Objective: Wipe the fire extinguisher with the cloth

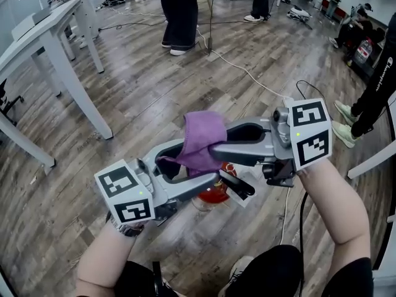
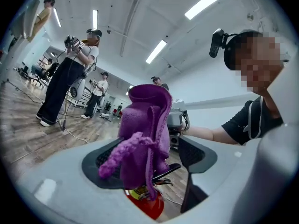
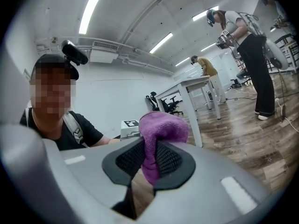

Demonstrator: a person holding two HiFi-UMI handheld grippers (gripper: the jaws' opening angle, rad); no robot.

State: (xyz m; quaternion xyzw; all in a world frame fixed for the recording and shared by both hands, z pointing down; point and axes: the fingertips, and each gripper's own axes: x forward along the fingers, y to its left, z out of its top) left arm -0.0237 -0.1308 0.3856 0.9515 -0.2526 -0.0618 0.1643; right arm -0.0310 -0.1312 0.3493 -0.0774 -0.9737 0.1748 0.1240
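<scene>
The purple cloth (image 1: 201,141) hangs bunched between both grippers, above the red fire extinguisher (image 1: 213,193), whose top and black handle show on the floor below. My right gripper (image 1: 213,144) reaches in from the right and is shut on the cloth (image 3: 161,127), which bulges out over its pads. My left gripper (image 1: 219,172) comes from the lower left with its jaws wide apart. In the left gripper view the cloth (image 2: 145,134) stands between the open jaws near the left pad, clear of the right pad, with the extinguisher (image 2: 145,204) showing red beneath it.
A white table (image 1: 55,48) stands at the left. A person in dark trousers (image 1: 179,11) stands ahead, and another person's legs (image 1: 371,98) are at the right. A white cable (image 1: 247,73) runs across the wooden floor.
</scene>
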